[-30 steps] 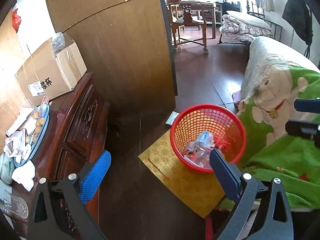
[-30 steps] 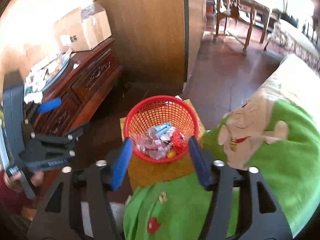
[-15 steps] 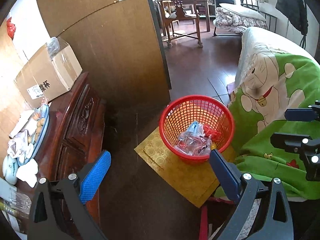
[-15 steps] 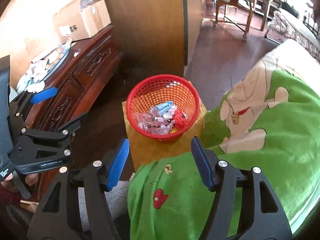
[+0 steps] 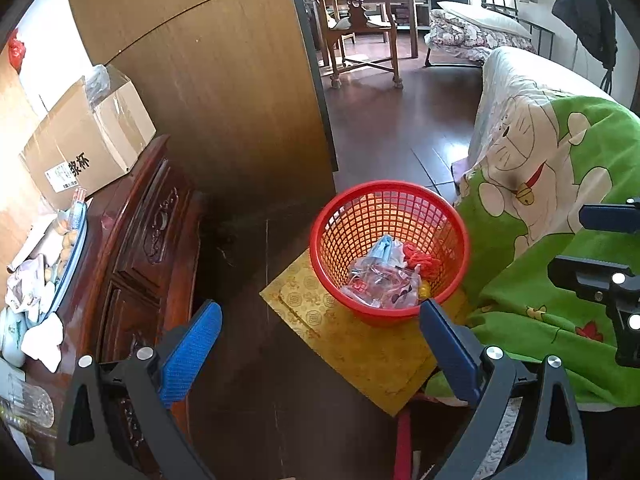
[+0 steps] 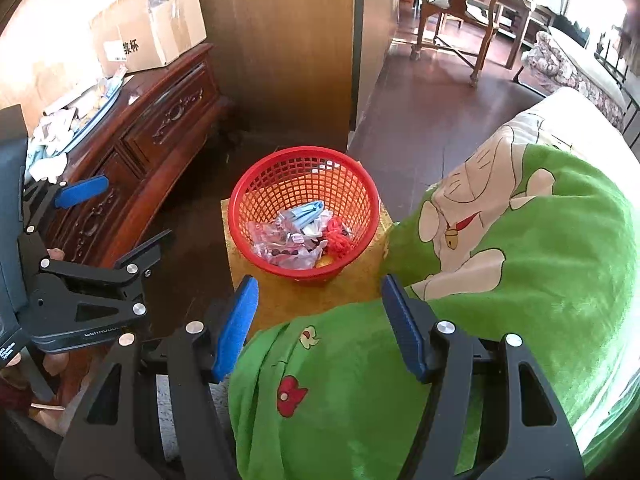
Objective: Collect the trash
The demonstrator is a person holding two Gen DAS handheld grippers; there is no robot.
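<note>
We see the red basket sitting on a yellow patterned mat on the dark wood floor, w/ the trash already inside it: crumpled clear plastic wrappers, a light-blue piece and a red tangled bit. From the right wrist view the same basket is straight ahead, just past the edge of the green cartoon blanket, which drapes over the sofa on the right. Our left gripper hangs above the floor beside the mat, its fingers spread wide apart w/ nothing between them; the right-hand finger overlaps the basket's near rim in the view, tho we can't tell if it touches. Our right gripper hovers over the blanket edge, fingers also wide open and holding nothing. The left gripper shows up in the right wrist view too, near the dark carved cabinet. On the cabinet's top sit a cardboard box and a tray of crumpled paper and snacks. Behind the basket stands a tall wooden panel, and farther back a wooden chair.
</note>
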